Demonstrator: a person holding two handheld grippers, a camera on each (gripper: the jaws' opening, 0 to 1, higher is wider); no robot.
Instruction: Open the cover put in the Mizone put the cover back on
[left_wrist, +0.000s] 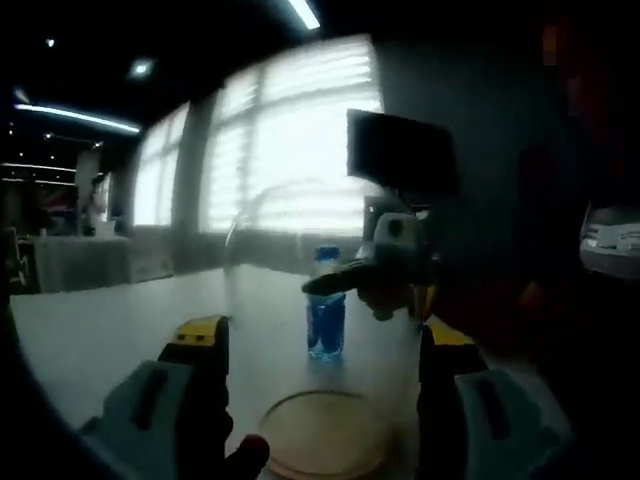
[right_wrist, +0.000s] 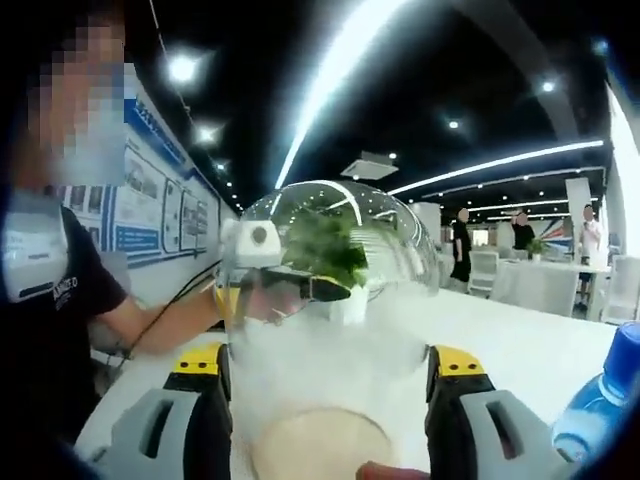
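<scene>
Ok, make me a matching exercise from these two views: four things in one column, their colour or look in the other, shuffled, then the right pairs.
Things:
1. Mizone bottle
2. dome cover
3. round base
4. table

Colour or look:
A. clear and see-through, partly fogged
B. blue
C. white
D. tan

Pairs: 1-B, 2-A, 3-D, 4-C
</scene>
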